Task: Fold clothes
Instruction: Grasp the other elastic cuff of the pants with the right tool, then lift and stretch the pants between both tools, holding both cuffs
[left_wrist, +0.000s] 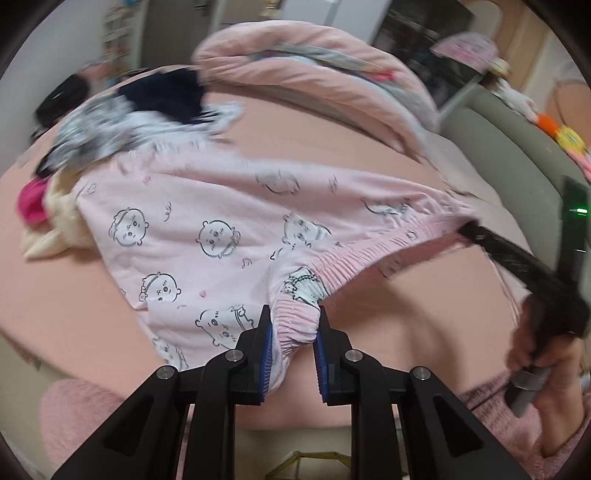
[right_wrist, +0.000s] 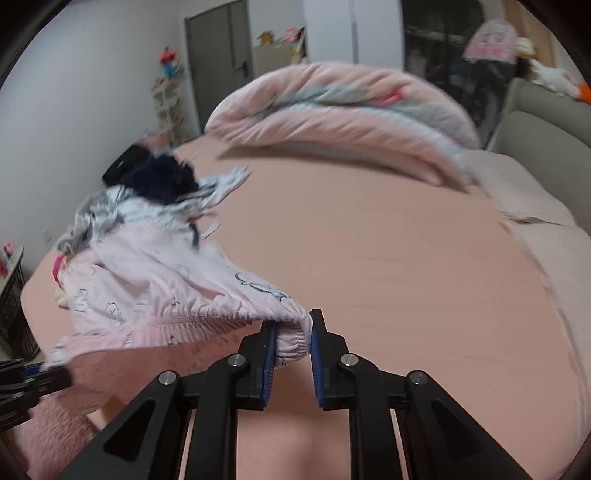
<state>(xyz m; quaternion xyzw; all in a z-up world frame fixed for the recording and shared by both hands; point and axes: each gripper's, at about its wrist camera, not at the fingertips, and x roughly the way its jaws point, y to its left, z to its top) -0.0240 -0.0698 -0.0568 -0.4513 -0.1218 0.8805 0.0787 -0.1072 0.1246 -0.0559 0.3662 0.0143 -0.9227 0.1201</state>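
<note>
I have the left gripper (left_wrist: 293, 325) pinching one end of the elastic waistband of the pink cartoon-print pajama pants (left_wrist: 207, 225), and the right gripper (right_wrist: 292, 332) pinching the other end. The waistband hangs stretched between them above the pink bedsheet (right_wrist: 388, 258), the legs trailing onto the clothes pile (left_wrist: 122, 122).

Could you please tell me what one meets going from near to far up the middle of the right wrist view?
Right gripper shut on the pink pyjama waistband → bare pink sheet → rolled duvet → grey door and wardrobe at the far wall.
</note>
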